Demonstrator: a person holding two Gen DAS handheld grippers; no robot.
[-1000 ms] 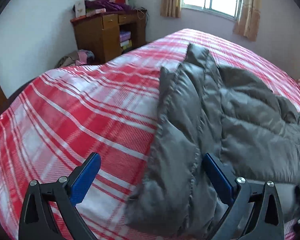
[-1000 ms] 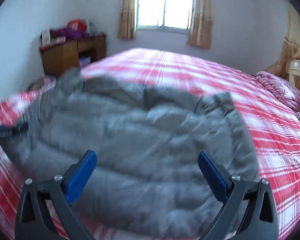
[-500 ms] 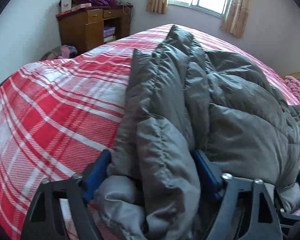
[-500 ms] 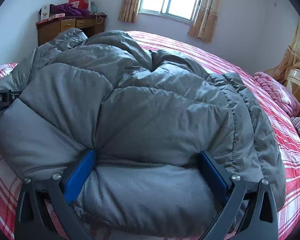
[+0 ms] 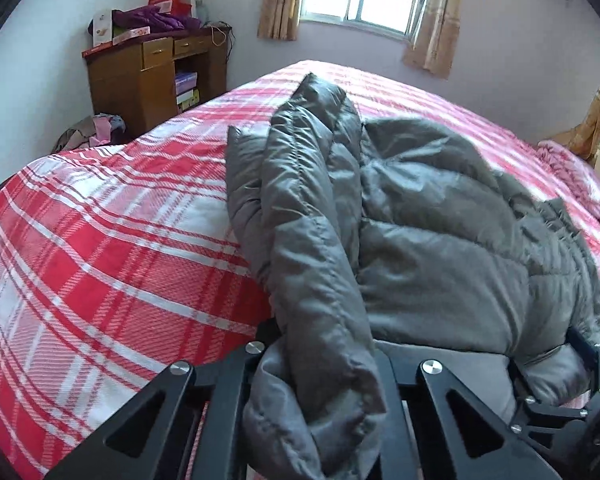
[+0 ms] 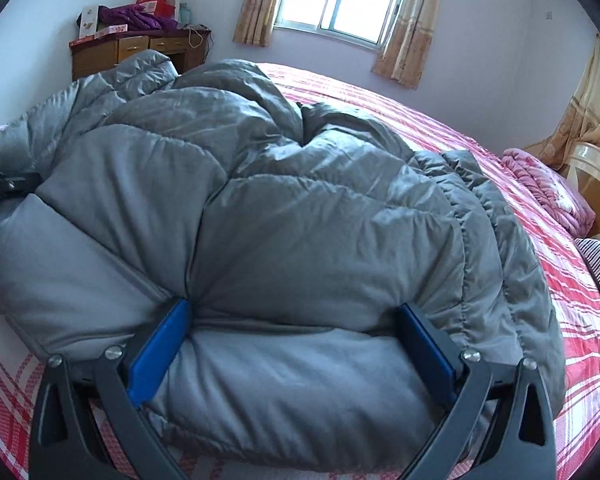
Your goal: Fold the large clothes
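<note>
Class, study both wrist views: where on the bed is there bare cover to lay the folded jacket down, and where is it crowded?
Bare plaid bed cover lies left of the grey jacket, out to the bed's edge toward the wooden desk. Another bare strip runs between the jacket and the window wall. Crowded: the near edge, where both grippers meet the jacket, and the pink bedding on the right.

A red-plaid bed carries a grey puffer jacket and pink blanket.

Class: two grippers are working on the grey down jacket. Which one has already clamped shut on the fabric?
The left gripper: its jaws pinch a bunched fold of the grey down jacket. The right gripper stands wide open, blue pads apart around the hem.
</note>
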